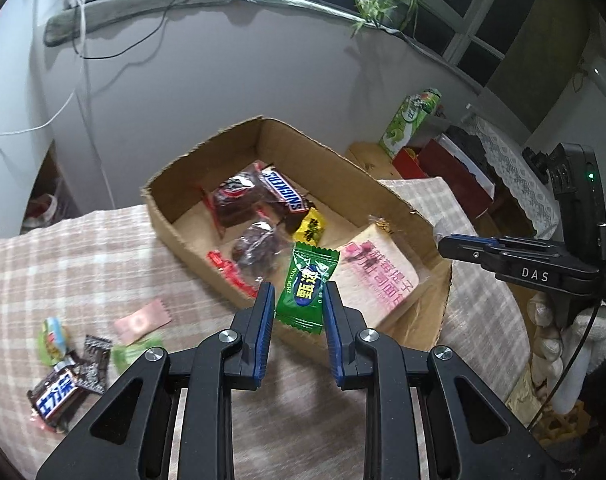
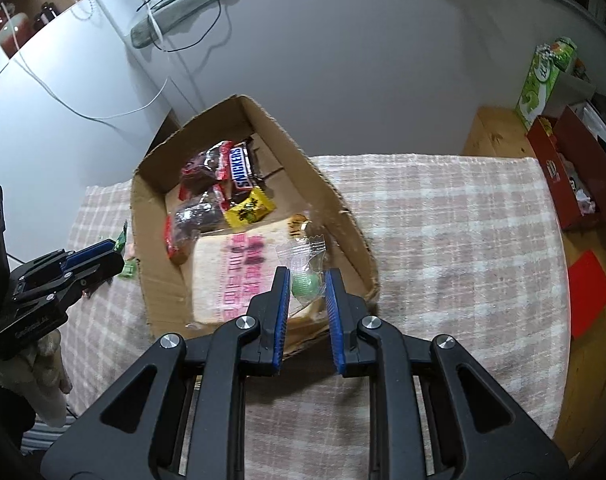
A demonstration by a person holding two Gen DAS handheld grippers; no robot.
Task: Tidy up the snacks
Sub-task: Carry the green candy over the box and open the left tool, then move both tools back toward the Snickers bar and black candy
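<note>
Left tool: closed on a green candy packet, held over the near edge of the cardboard box.
Right tool: clamped on a clear wrapper with a green sweet, above the box's near corner.
Done: chocolate bar, yellow candy and other snacks lie in the box ahead.
Left: both held sweets to drop; loose snacks on the surface, left of the left tool.

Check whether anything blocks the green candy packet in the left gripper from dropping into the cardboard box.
Nothing visible does. The left gripper holds the green candy packet over the open-topped cardboard box, above its near wall. Only snacks already inside lie below, such as the bread pack.
</note>
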